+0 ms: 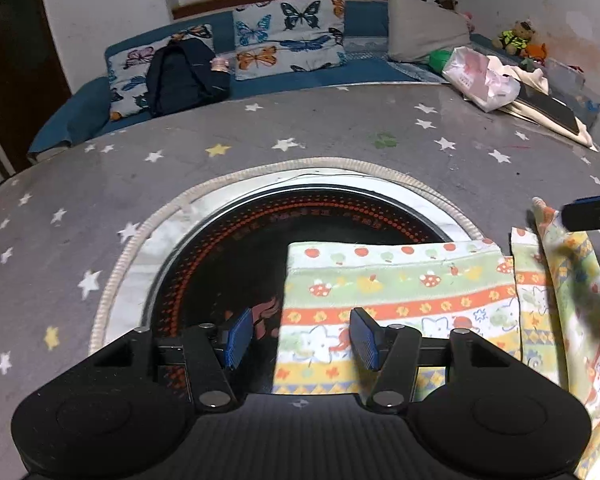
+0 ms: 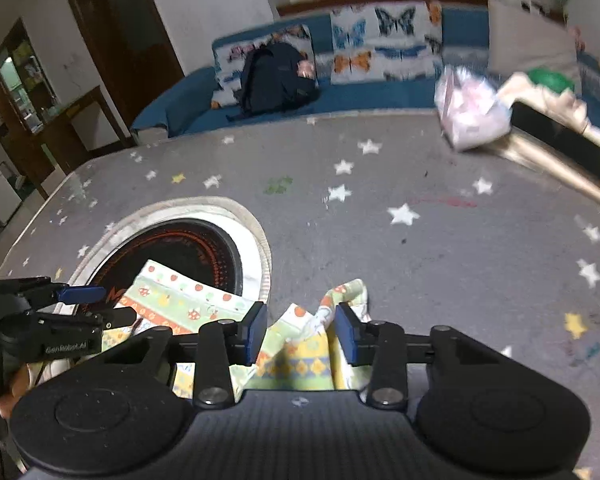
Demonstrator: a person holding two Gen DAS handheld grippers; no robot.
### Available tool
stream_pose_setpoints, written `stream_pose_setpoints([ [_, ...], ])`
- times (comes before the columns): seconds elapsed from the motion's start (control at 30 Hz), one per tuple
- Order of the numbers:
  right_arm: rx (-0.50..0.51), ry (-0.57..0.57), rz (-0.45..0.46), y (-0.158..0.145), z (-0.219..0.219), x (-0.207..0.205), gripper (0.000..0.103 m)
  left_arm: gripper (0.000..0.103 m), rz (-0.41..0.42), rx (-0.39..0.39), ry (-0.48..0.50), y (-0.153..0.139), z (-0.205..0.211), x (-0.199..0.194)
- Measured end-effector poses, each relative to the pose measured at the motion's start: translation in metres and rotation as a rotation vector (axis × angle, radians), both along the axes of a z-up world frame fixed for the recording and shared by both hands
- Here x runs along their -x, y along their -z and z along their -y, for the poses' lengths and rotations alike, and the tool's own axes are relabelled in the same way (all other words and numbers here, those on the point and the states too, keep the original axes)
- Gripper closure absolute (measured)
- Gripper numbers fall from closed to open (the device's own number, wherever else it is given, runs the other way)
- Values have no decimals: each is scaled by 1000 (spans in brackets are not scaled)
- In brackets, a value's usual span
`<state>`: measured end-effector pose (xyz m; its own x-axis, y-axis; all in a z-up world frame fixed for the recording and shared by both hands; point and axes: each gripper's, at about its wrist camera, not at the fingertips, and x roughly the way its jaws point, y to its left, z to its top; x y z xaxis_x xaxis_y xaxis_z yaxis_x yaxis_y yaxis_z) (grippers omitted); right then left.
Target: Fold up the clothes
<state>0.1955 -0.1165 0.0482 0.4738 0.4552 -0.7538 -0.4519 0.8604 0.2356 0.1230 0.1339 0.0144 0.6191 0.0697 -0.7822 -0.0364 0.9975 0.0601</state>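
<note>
A patterned cloth (image 1: 396,304) with fruit and flower stripes lies folded flat, partly over the round black cooktop (image 1: 236,248) set in the table. My left gripper (image 1: 302,338) hovers open over the cloth's left edge with nothing between its pads; it also shows at the left of the right wrist view (image 2: 120,303). The cloth's right portion (image 2: 304,340) is bunched up and lifted between the narrowed jaws of my right gripper (image 2: 302,334). In the left wrist view that raised fold (image 1: 572,280) hangs blurred beside the right gripper's tips (image 1: 568,212).
The table wears a grey star-print cover (image 1: 300,128). A pink plastic bag (image 1: 480,76) and a dark flat device on cream fabric (image 2: 560,148) sit at its far right. Behind stands a blue sofa with butterfly cushions (image 1: 288,36) and a dark backpack (image 1: 180,76). A hand (image 2: 4,396) holds the left gripper.
</note>
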Motion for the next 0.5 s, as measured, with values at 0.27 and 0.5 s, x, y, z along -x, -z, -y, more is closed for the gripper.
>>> stream_pose_setpoints([
  [0.27,71,-9,-34,19,-6,-11,85,46,5,8,26,6,0,-14],
  [0.5,35,-29,43,0,-5,-4,99,70,28,68,59,7,-3,-22],
])
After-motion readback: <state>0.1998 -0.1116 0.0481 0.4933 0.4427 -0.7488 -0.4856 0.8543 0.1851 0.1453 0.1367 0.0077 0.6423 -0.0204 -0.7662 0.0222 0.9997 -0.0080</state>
